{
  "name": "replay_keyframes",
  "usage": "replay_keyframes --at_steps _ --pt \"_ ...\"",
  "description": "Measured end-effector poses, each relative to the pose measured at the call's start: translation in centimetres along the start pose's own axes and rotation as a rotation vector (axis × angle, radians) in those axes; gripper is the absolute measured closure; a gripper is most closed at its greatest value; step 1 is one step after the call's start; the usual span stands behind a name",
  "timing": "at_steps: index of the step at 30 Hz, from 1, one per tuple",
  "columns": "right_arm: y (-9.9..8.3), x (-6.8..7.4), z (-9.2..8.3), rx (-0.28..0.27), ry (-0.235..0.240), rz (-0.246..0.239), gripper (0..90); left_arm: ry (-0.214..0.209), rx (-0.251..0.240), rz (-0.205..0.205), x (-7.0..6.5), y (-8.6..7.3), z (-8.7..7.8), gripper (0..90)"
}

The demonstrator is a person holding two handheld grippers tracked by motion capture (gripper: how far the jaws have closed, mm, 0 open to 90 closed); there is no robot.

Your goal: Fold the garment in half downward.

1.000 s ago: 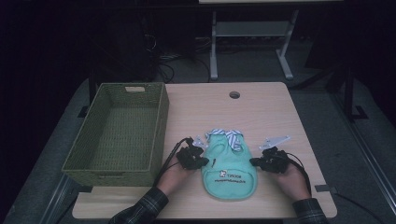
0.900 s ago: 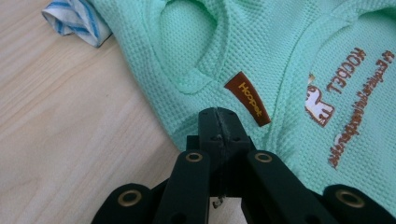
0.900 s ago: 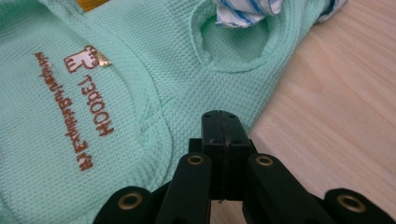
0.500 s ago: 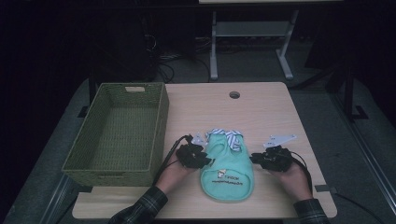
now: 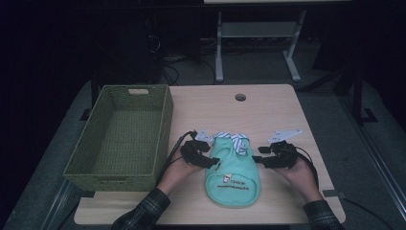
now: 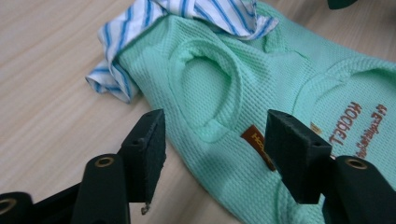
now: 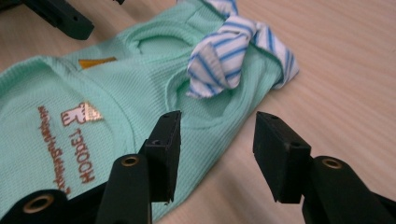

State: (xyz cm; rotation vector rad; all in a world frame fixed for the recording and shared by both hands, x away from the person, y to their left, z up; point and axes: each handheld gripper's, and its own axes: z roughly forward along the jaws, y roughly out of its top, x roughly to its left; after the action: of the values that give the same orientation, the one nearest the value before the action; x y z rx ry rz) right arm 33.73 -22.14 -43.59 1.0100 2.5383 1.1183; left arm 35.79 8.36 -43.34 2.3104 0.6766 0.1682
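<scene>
Both claws have just been opening up: a second back they were pinched on the edges of the little mint-green shirt (image 5: pixel 233 167), and the hands have barely shifted since. The shirt looks a bit narrower than it did, too. The left claw (image 6: pixel 215 144) now stands with its pads apart, and the shirt's edge by the sleeve hole lies between them, but nothing is pressing on the cloth as far as I can tell. Same story on the other side: the right claw (image 7: pixel 217 140) is spread, straddling the shirt's hem edge without gripping it.

The shirt lies flat on the table (image 5: pixel 268 110), long axis running away from the person, striped collar (image 5: pixel 238 140) at the far end and the printed logo near the front edge. It sits dead between the two hands, so neither is really nearer; each one has its own long side right at its tips.

The green woven basket (image 5: pixel 119 139) sits to the left, just beside the left hand, well apart from the right. So if the shirt ends up going in there, my guess is it travels leftward, and the left claw has the shorter trip.
</scene>
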Motion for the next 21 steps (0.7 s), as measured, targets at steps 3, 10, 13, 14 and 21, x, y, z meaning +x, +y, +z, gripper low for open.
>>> replay_keyframes --at_steps 3,10,13,14,21 --pt "0.6 -0.3 0.0 -0.009 -0.002 -0.008 49.8 0.006 -0.014 -0.003 0.4 0.3 -0.1 36.9" --pt "2.0 -1.3 0.1 -0.015 -0.006 -0.011 49.0 0.019 -0.026 -0.006 1.1 1.4 -0.1 37.1" --pt "2.6 -1.8 0.4 -0.024 -0.003 -0.004 49.2 0.030 -0.020 0.005 1.4 2.0 0.0 37.5" --pt "2.8 -2.0 0.5 -0.022 -0.005 -0.004 49.2 0.036 -0.022 0.007 1.5 2.2 0.1 37.6" --pt "4.2 -3.3 1.6 -0.009 -0.019 0.004 50.4 0.078 -0.012 0.006 2.4 3.4 1.2 37.4"
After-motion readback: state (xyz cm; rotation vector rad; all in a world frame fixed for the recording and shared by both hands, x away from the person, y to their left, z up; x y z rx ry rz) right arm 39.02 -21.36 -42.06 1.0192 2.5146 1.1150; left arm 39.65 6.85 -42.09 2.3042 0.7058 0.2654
